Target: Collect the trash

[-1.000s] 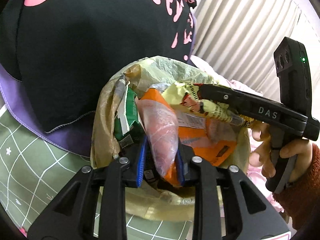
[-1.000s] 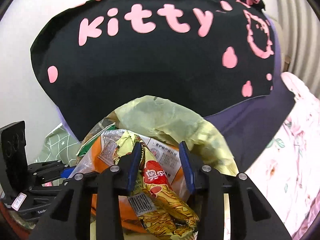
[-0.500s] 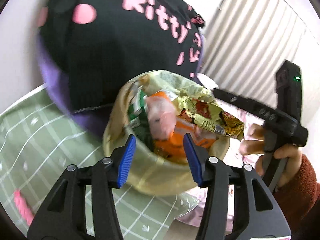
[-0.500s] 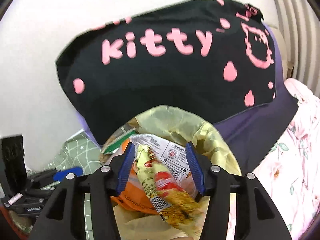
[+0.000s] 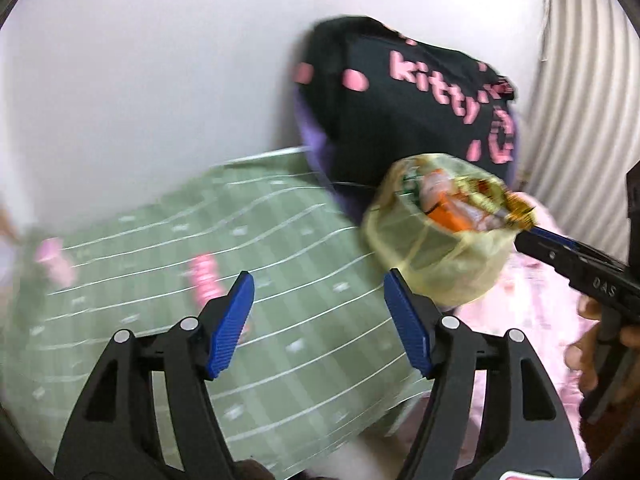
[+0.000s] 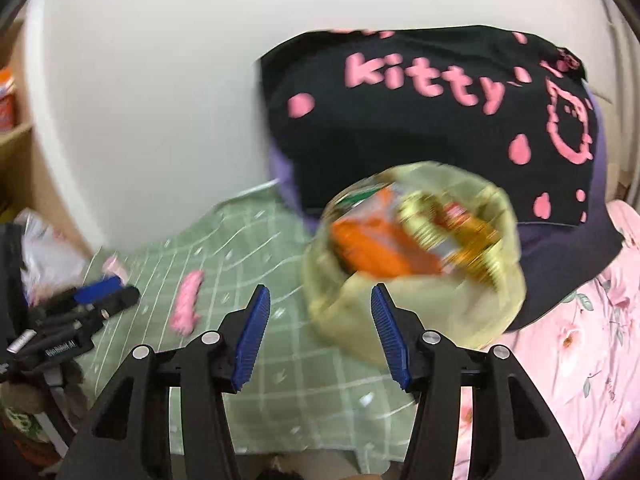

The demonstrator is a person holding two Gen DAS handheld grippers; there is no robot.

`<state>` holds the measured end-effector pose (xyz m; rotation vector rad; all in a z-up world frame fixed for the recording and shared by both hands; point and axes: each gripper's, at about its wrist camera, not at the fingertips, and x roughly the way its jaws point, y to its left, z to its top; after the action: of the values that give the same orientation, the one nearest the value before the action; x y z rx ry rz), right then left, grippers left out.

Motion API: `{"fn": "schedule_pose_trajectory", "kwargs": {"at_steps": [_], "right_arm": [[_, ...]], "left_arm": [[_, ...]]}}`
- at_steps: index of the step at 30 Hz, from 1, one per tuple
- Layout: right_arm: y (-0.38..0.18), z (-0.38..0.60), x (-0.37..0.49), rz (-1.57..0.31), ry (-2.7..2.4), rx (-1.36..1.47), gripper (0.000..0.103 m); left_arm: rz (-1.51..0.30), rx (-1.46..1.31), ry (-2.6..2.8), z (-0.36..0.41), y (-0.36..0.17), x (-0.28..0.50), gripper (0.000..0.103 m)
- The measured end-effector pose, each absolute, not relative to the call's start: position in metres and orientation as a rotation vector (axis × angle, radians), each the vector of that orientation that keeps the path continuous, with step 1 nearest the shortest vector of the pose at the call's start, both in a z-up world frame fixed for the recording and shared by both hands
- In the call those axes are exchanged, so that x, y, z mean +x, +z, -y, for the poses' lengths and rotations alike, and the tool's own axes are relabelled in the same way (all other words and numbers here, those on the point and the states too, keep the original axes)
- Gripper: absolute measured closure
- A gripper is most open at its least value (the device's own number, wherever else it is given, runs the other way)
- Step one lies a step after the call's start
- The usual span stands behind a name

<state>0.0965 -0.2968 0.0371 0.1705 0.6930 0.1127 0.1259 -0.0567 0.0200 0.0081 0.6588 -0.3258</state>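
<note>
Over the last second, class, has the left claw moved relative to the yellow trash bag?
Yes. The left claw has pulled back and leftward from the yellow trash bag, dropped its wrapper inside, and now hangs over the green checked blanket, jaws opening with nothing between them.

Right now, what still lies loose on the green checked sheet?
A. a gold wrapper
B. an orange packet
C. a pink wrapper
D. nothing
C: a pink wrapper lies on the green sheet, left of the yellow trash bag that holds the orange and gold packets.

Yellow translucent trash bag (image 6: 412,280); green white-gridded blanket (image 5: 280,280); black pink-lettered pillow (image 6: 432,120); pink floral sheet (image 6: 580,360).
</note>
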Motion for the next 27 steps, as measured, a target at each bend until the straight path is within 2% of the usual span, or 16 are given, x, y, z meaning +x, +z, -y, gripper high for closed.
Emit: {"fn": "schedule_pose_trajectory", "kwargs": {"at_steps": [12, 27], "right_arm": [[0.041, 0.226, 0.051, -0.669, 0.253, 0.084, 0.054], [0.05, 0.227, 0.022, -0.633, 0.238, 0.078, 0.054]], "left_arm": [[-0.609, 0.017, -0.081, 0.019, 0.039, 0.048, 0.039], [-0.595, 0.023, -0.064, 0.024, 0.047, 0.024, 0.039]]}}
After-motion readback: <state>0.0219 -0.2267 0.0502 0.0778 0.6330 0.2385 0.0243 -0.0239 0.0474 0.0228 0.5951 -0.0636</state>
